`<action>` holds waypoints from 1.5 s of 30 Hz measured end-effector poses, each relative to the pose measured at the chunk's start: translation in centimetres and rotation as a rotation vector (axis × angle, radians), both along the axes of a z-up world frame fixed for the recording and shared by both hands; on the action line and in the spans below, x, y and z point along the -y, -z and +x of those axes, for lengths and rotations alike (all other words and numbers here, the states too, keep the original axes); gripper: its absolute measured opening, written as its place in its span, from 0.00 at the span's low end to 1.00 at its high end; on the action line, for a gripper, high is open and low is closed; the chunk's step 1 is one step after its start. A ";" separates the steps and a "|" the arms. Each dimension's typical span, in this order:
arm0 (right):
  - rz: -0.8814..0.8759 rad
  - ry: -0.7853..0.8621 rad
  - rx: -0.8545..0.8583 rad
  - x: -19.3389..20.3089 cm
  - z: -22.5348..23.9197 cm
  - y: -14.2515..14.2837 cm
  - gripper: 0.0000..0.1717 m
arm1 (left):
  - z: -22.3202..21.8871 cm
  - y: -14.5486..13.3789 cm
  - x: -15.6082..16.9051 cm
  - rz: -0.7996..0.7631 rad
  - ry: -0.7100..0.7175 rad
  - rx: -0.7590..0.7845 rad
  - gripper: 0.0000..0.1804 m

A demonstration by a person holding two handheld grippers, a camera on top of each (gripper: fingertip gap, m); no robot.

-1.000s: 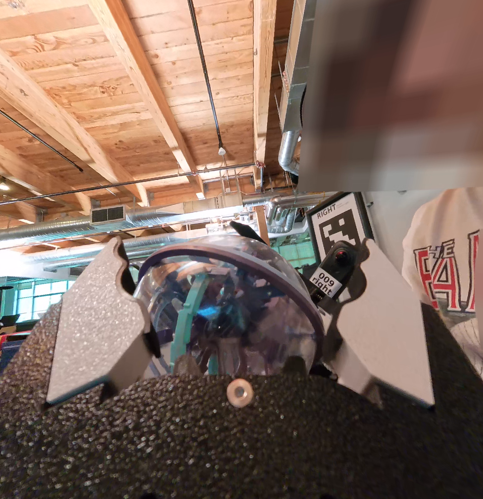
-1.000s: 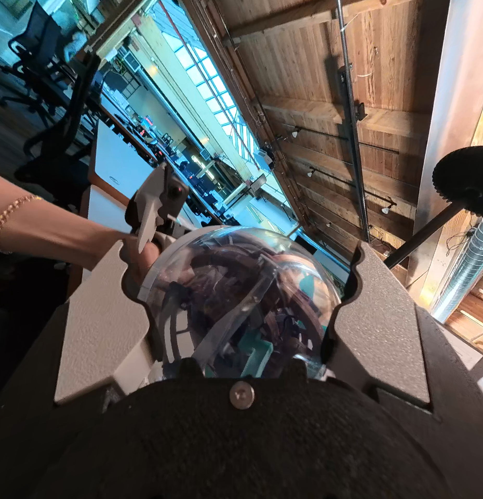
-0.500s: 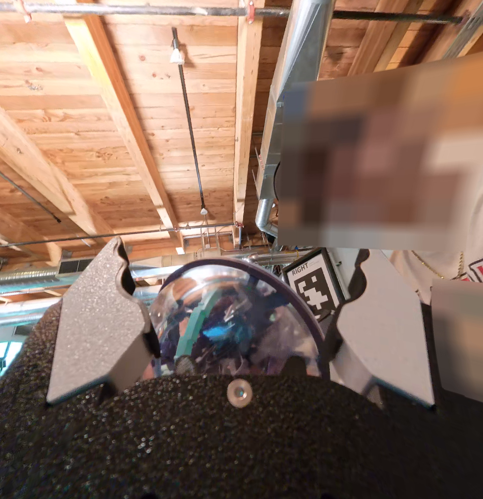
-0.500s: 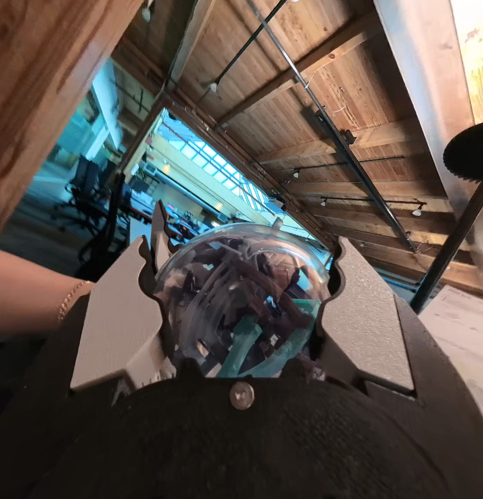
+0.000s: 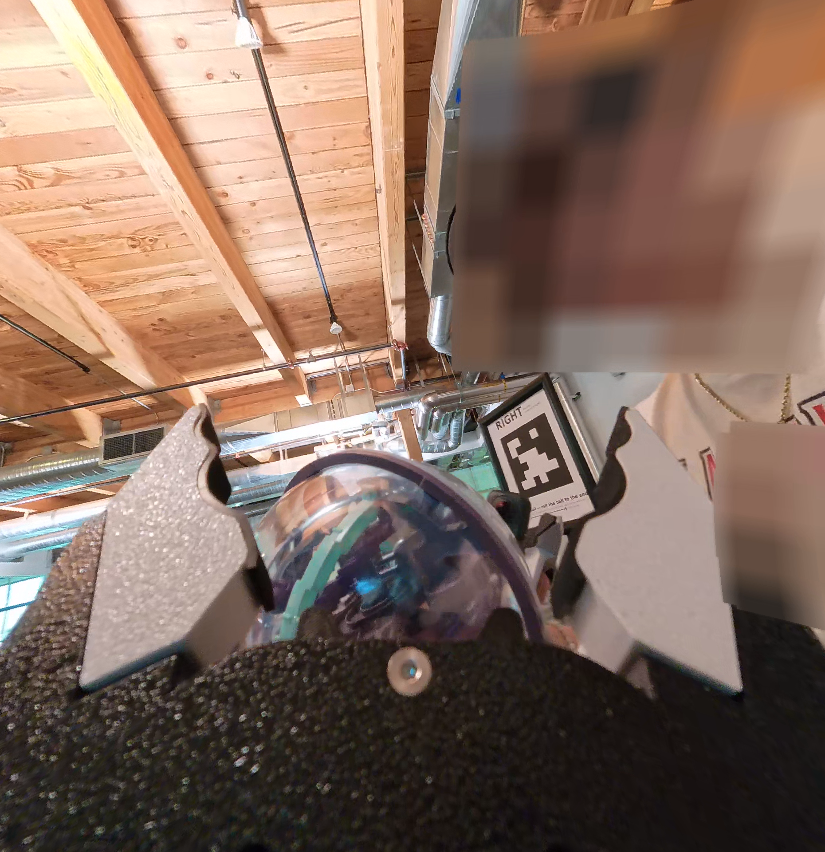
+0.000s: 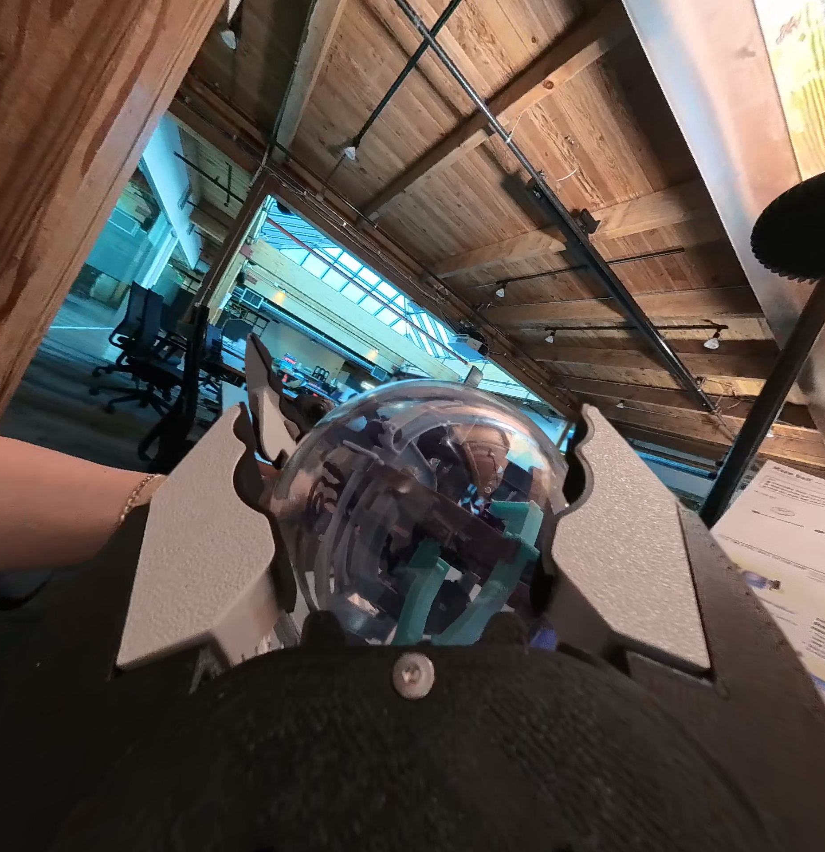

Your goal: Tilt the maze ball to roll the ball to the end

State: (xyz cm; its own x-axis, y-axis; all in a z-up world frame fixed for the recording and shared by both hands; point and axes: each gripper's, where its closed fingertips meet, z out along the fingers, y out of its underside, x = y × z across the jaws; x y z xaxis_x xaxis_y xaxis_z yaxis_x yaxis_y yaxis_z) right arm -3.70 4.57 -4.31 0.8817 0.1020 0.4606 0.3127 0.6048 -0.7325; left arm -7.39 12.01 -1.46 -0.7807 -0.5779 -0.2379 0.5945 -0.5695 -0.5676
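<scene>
Tilting works best in small, slow turns: the clear plastic sphere with teal and purple tracks inside (image 6: pixel 415 511) sits clamped between both claws, left gripper (image 5: pixel 413 461) and right gripper (image 6: pixel 410 454) each spread wide and pressing its shell, raised toward the timber ceiling (image 5: pixel 180 193)

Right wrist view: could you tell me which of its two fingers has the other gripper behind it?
The finger at picture left; the left gripper pokes up behind it, only ceiling behind the other.
</scene>
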 end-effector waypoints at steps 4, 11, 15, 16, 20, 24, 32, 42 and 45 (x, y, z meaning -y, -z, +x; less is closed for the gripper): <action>0.016 0.021 0.033 0.3 0.1 -0.2 0.75 | 0.9 0.1 -0.9 -0.049 -0.054 -0.020 0.87; 0.042 0.003 0.026 0.8 -0.3 -0.6 0.74 | 0.6 -0.4 -1.4 -0.056 -0.126 -0.006 0.87; 0.067 0.000 0.014 1.2 -0.5 -1.1 0.71 | 1.2 -0.1 -1.5 -0.048 -0.135 -0.036 0.87; 0.072 0.003 0.014 1.3 -0.4 -1.2 0.71 | 1.4 0.1 -1.5 -0.052 -0.140 -0.046 0.87; 0.088 -0.011 -0.026 1.6 0.2 -1.7 0.70 | 1.8 0.1 -1.9 -0.103 -0.131 -0.060 0.87; 0.084 -0.012 -0.047 1.5 0.4 -1.6 0.71 | 1.8 0.4 -1.4 -0.069 -0.129 -0.063 0.87; 0.066 -0.034 -0.088 1.1 0.7 -1.3 0.79 | 1.6 0.5 -1.2 -0.061 -0.108 -0.060 0.87; 0.034 -0.002 -0.056 0.5 0.7 -0.8 0.82 | 2.1 0.5 -1.7 -0.091 -0.136 -0.076 0.87; 0.018 0.027 -0.042 0.1 0.8 -0.4 0.82 | 2.5 0.6 -2.1 -0.117 -0.126 -0.106 0.87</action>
State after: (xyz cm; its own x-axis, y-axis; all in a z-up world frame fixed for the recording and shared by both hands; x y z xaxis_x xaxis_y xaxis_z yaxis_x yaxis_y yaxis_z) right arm -2.87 4.50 -3.92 0.9026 0.0697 0.4247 0.2983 0.6099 -0.7342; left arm -4.94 14.12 -2.06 -0.7176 -0.6914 -0.0837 0.6055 -0.5600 -0.5655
